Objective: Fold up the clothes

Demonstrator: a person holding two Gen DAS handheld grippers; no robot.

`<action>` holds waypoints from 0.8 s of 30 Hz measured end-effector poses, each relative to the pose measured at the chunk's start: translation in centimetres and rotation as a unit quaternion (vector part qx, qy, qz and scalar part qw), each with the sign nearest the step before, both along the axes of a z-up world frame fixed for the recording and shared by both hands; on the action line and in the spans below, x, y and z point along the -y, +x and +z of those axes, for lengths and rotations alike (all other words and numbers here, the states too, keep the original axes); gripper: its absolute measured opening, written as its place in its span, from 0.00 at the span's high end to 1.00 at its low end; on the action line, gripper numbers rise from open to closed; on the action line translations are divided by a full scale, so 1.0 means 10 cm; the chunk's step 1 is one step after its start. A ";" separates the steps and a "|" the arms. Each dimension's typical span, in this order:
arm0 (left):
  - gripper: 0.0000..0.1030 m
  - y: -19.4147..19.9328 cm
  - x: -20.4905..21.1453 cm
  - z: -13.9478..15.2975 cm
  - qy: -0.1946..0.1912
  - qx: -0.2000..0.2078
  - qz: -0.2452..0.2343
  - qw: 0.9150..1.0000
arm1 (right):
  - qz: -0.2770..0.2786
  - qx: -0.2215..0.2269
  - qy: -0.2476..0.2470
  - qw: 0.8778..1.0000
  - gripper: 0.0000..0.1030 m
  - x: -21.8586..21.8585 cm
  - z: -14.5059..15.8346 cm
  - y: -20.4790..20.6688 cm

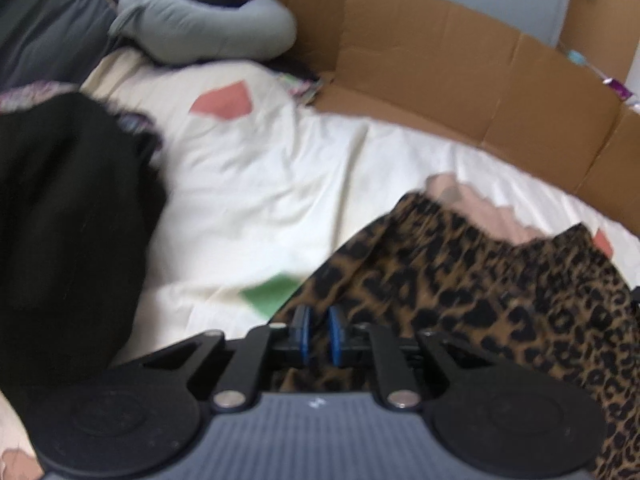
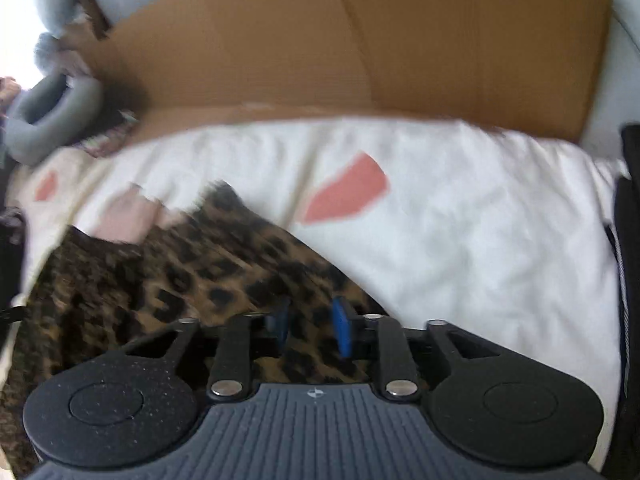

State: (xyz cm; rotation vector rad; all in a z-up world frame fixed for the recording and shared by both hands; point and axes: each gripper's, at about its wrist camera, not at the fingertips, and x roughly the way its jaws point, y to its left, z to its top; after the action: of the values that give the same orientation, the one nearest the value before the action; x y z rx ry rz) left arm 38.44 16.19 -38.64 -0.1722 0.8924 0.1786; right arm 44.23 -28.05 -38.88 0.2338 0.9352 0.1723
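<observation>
Left gripper [image 1: 319, 334]: the 2 blue pads stand a narrow gap apart, over the near edge of the leopard-print garment [image 1: 460, 280]; whether fabric is pinched between them cannot be told.
Right gripper [image 2: 310, 330]: jaws part-open, a clear gap between the blue pads; leopard fabric [image 2: 192, 272] lies under the gap, not pressed by either pad.
Garment position: spread on the white bed cover [image 1: 260, 184], with a pink cloth [image 1: 480, 208] at its far edge.
Bed cover: printed with pink and green patches.
Black garment [image 1: 68, 220]: left side of the bed.
Grey cushion [image 1: 200, 24]: far corner.
Cardboard [image 1: 460, 64]: flattened along the far bed edge.
Writing: no readable label or brand; a small white mark on each gripper body, illegible.
</observation>
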 end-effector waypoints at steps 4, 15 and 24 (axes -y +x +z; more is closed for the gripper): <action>0.80 0.17 0.18 0.05 -0.002 0.012 -0.026 1.000 | 0.012 0.008 -0.010 1.000 0.64 -0.14 0.01 0.12; 0.65 0.43 0.38 -0.25 -0.006 -0.005 -0.054 0.999 | 0.061 -0.001 -0.057 0.996 0.64 -0.46 -0.20 0.39; 0.90 0.45 0.04 -0.36 -0.027 -0.032 0.006 0.999 | 0.064 0.007 -0.096 0.993 0.65 -0.53 -0.18 0.62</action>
State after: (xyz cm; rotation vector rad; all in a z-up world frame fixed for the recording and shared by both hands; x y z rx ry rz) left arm 42.98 15.75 -42.22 -0.2237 0.9604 0.1715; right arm 50.46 -22.72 -40.69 -0.0053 0.9470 0.2009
